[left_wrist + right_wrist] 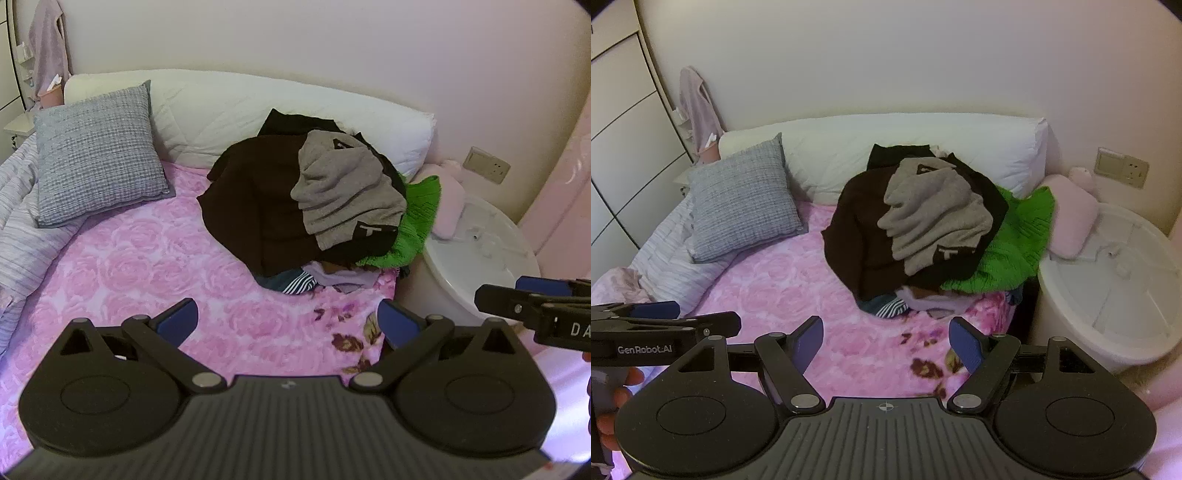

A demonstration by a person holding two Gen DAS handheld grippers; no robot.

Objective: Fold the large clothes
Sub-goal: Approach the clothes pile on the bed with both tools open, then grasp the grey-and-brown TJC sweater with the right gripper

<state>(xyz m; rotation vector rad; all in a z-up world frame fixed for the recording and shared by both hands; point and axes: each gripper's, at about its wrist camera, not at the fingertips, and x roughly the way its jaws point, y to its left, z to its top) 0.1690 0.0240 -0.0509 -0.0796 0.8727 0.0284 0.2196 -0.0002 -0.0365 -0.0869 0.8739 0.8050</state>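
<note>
Heaped against the long white padded headboard, on the far right part of the pink rose-patterned bedspread: a pile of unfolded clothes. Topmost, a crumpled grey sweatshirt with black lettered patches; beneath and to its left, a large dark brown garment; spilling out on the right toward the white round plastic tub, a bright green knitted piece; at the bottom edge, a striped navy-and-white scrap and something lilac, perhaps a shirt, too buried to tell. Left of the pile, well apart, a grey woven square cushion propped over a pale striped duvet.

Left gripper hovering above bare bedspread near the bed's front, blue-padded jaws spread wide, nothing between them. Right gripper likewise released, jaws wide apart and empty, level with the left one and just beside it. Neither touching the clothes. On the tub's rim, a soft pink plush cushion.
</note>
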